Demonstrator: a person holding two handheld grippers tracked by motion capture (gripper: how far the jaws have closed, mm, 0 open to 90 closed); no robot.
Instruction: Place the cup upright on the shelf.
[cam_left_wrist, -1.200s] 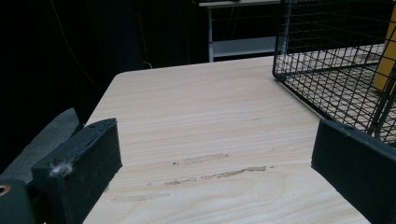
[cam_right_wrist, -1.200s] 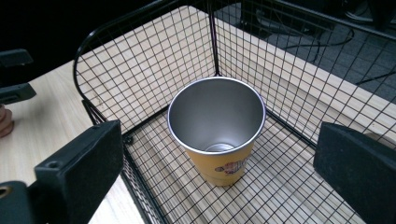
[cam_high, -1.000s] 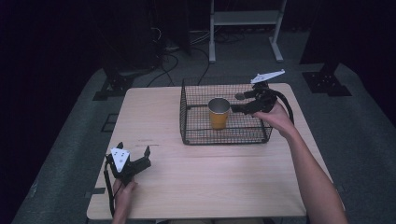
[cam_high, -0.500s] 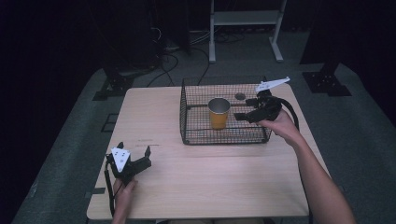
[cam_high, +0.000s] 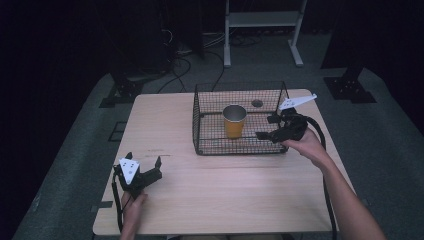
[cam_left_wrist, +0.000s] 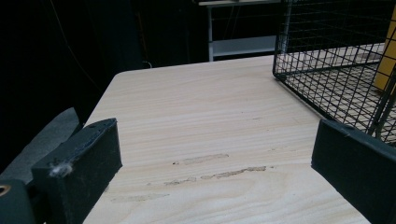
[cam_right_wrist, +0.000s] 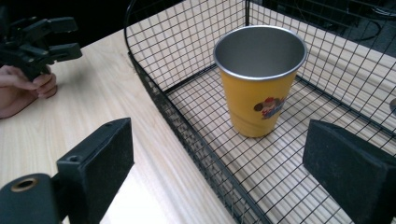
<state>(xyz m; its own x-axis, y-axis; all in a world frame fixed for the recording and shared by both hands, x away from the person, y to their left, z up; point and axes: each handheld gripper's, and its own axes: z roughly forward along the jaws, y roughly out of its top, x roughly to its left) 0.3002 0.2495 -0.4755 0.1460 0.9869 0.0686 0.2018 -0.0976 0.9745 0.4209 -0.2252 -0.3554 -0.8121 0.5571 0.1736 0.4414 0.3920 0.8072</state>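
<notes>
A yellow metal cup (cam_high: 234, 121) (cam_right_wrist: 259, 79) stands upright and empty inside a black wire basket (cam_high: 210, 145) (cam_right_wrist: 159, 93) at the table's middle back. My right gripper (cam_high: 264, 127) (cam_right_wrist: 219, 168) is open at the basket's right front corner; one jaw is outside the front wall, the other over the basket floor, and the cup is apart from both. My left gripper (cam_high: 144, 159) (cam_left_wrist: 215, 163) rests open on the front left of the table with bare wood between its jaws. The basket (cam_left_wrist: 336, 70) and a sliver of the cup (cam_left_wrist: 388, 51) lie ahead of it to the right.
The wooden table (cam_high: 165, 115) has free room left of and in front of the basket. A small round hole (cam_high: 257, 103) sits in the tabletop behind the cup. A white metal stand (cam_high: 260, 20) and cables lie on the floor beyond.
My right gripper has moved from over the basket's back right down and toward the near side, to the right front corner. The left gripper and the cup have not moved.
</notes>
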